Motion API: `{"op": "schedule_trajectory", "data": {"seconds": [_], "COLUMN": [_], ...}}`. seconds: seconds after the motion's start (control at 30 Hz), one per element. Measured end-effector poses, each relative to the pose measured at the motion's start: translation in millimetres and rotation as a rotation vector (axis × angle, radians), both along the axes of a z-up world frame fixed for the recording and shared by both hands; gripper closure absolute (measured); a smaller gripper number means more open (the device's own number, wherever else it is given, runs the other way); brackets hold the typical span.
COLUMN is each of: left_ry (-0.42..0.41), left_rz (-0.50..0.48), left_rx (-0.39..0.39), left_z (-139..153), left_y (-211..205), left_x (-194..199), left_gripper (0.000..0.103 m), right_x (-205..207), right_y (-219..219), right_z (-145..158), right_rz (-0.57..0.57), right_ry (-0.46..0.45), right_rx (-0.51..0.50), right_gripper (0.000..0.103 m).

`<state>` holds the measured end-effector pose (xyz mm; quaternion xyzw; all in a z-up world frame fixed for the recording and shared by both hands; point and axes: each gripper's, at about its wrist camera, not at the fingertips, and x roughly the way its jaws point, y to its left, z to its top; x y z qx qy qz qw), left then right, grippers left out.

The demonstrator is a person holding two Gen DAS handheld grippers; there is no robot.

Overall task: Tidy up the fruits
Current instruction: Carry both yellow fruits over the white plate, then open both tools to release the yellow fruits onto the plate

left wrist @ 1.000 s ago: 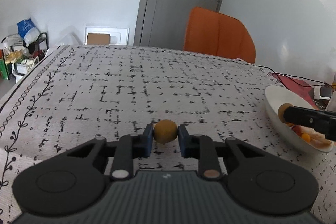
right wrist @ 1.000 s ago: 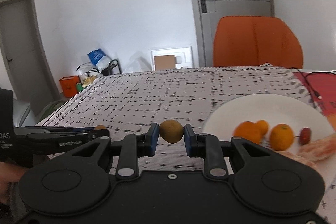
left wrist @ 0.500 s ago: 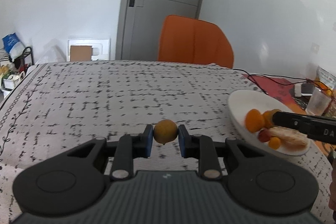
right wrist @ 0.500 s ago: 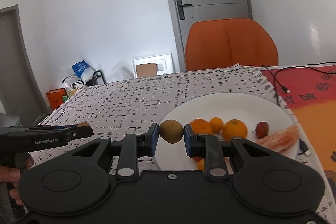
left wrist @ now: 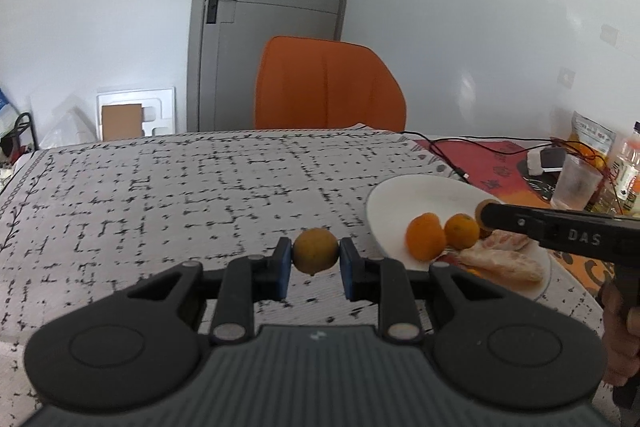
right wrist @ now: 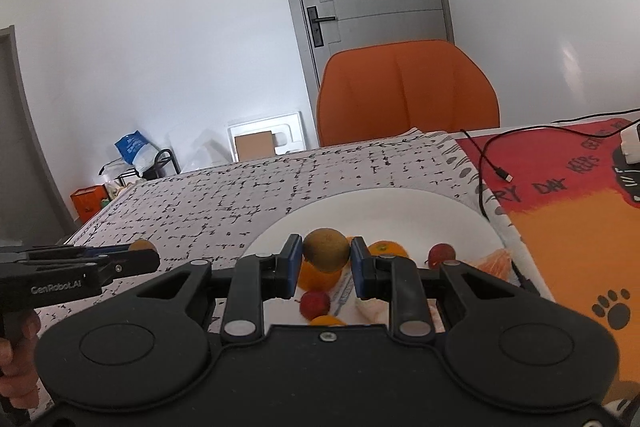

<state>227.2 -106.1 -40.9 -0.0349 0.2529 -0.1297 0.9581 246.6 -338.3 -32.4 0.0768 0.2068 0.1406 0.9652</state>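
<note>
Left hand-held gripper is clamped on a small round yellow-orange citrus fruit, above the patterned desk, short of the white round plate. Right hand-held gripper is clamped on a brownish-green kiwi over that plate.

Risk: released fruit may roll off the crowded plate.

Change: both grippers are nearer the plate than a second ago.

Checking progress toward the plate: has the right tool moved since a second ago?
Yes. The right tool, shut on a brown fruit, has swung right, from beside the white plate to over it.
</note>
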Motion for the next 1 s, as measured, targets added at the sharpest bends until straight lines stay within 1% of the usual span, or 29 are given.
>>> {"op": "schedule_trajectory", "data": {"seconds": [0.07, 0.1, 0.17, 0.23, 0.27, 0.4, 0.47, 0.63, 0.7, 0.73, 0.93, 0.97, 1.0], "left_ry": [-0.002, -0.003, -0.004, -0.007, -0.008, -0.008, -0.007, -0.01, -0.01, -0.01, -0.012, -0.021, -0.028], "left_rz": [-0.007, -0.012, -0.022, -0.031, -0.037, -0.057, -0.069, -0.096, -0.111, -0.117, -0.13, -0.127, -0.127], "left_rx": [0.001, 0.001, 0.002, 0.006, 0.007, 0.012, 0.012, 0.016, 0.02, 0.026, 0.025, 0.024, 0.028], "left_z": [2, 2, 4, 5, 5, 5, 5, 6, 6, 6, 8, 9, 10], "left_y": [-4, -6, -11, -16, -18, -27, -32, -43, -48, -51, -64, -64, -66], "left_x": [1, 1, 3, 4, 5, 7, 7, 9, 9, 10, 14, 13, 12], "left_gripper": [0.079, 0.079, 0.079, 0.079, 0.079, 0.079, 0.079, 0.079, 0.079, 0.079, 0.079, 0.075, 0.075], "right_x": [4, 5, 6, 2, 0, -10, -15, -23, -26, -27, -31, -31, -30], "right_y": [-2, -2, -3, -5, -7, -13, -16, -19, -21, -22, -25, -26, -27], "right_z": [0, -1, -1, -2, -2, -6, -8, -11, -11, -12, -15, -15, -16], "right_rz": [0.0, 0.005, 0.008, 0.003, 0.003, 0.002, 0.0, -0.004, -0.007, -0.009, -0.011, -0.012, -0.011], "right_ry": [-0.001, -0.003, -0.007, -0.008, -0.004, 0.01, 0.016, 0.022, 0.019, 0.019, 0.02, 0.021, 0.023], "right_rx": [0.001, 0.005, 0.008, 0.001, 0.006, 0.021, 0.035, 0.049, 0.06, 0.065, 0.075, 0.077, 0.079], "right_gripper": [0.078, 0.074, 0.063, 0.061, 0.059, 0.056, 0.052, 0.051, 0.044, 0.039, 0.038, 0.038, 0.038]}}
